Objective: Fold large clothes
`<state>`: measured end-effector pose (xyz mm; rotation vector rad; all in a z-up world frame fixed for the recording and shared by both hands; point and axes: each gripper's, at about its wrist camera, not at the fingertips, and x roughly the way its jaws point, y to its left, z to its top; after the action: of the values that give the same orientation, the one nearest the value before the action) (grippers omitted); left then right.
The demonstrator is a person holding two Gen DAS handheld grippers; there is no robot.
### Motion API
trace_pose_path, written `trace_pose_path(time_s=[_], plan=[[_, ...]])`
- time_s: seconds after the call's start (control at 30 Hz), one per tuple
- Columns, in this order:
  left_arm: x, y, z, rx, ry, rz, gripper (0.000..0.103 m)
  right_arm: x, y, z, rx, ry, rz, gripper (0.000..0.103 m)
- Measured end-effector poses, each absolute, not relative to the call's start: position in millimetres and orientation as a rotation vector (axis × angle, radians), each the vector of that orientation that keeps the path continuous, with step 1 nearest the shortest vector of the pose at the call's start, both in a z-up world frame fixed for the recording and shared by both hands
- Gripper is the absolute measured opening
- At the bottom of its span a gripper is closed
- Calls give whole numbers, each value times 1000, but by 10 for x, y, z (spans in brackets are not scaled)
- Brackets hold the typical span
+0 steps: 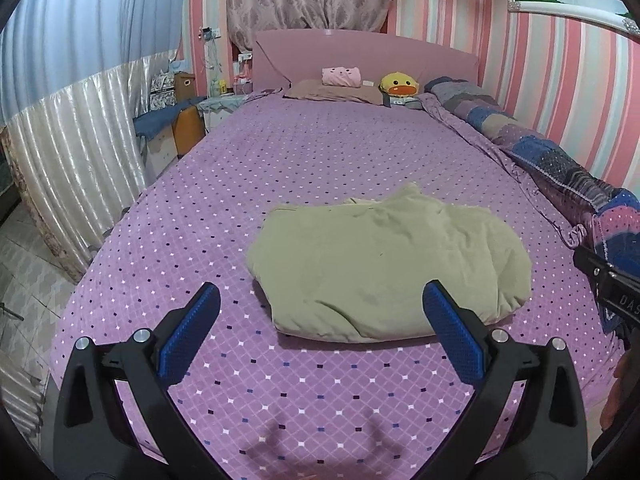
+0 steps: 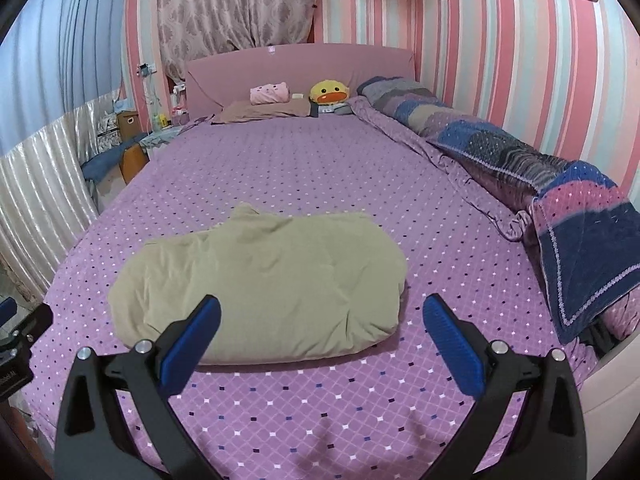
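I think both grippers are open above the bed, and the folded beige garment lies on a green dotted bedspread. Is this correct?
Not quite: the bedspread is purple with small dots, not green, as the right wrist view shows. The rest holds: the left gripper and right gripper are both open above the bed, and the folded beige garment lies on that bedspread.

Each hand-held gripper — left point(image 1: 320, 304) and right point(image 2: 322, 316) — has two black plastic arms shaped like a wide V, with a long slot cut in each outer bar. The fingers point(image 1: 454, 342) carry blue ribbed pads. Round silver screws point(image 1: 141, 336) sit at the joints — two on each side.
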<state>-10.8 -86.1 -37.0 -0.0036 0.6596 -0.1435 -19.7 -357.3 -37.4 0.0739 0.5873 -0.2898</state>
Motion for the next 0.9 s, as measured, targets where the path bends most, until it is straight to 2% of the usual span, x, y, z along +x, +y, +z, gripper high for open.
trace_pose_path(time_s=[0.9], plan=[[99,-838,-443,-35,697,-138,100,-45,-3550,-399,52,600,-325,101]])
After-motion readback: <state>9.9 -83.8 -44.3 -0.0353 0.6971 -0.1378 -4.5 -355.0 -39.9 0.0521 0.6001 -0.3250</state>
